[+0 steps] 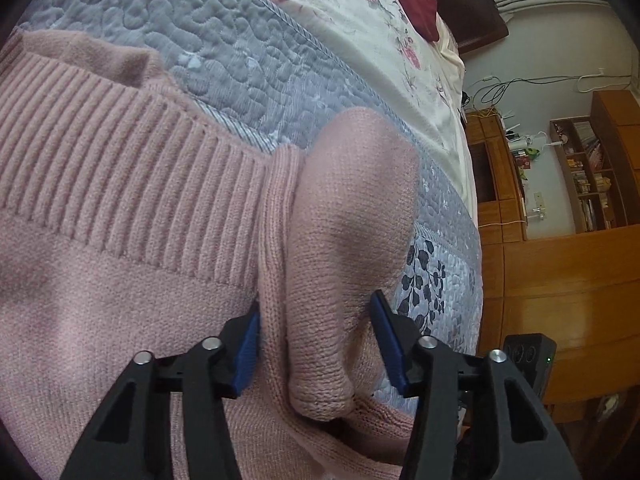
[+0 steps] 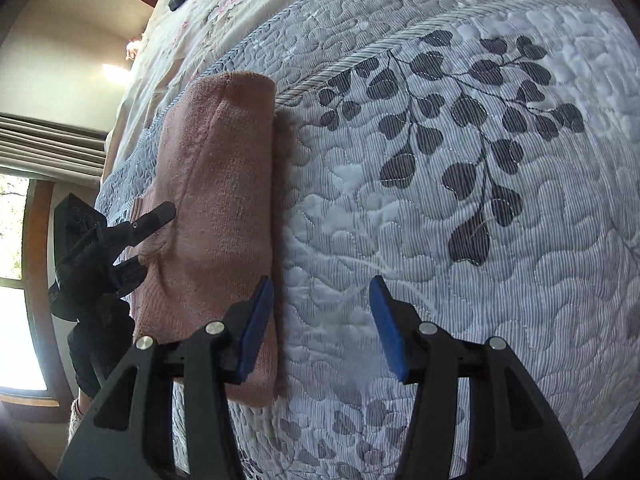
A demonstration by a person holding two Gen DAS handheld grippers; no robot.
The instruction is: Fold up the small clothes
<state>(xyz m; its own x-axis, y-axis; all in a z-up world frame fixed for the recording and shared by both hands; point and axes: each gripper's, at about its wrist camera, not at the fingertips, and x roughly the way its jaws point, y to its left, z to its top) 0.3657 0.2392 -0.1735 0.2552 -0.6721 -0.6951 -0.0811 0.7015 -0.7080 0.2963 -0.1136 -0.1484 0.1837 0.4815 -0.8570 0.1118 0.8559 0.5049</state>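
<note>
The pink sweater [image 2: 216,216] lies folded on the bed's quilt [image 2: 460,260], its long edge running just beside the right gripper's [image 2: 322,330] left finger. Bare quilt spreads wide ahead and right of those open, empty fingers. The left gripper [image 1: 316,344], low over the sweater's ribbed hem [image 1: 132,168], has its fingers spread around a raised fold of knit [image 1: 344,240], not clamping it.
</note>
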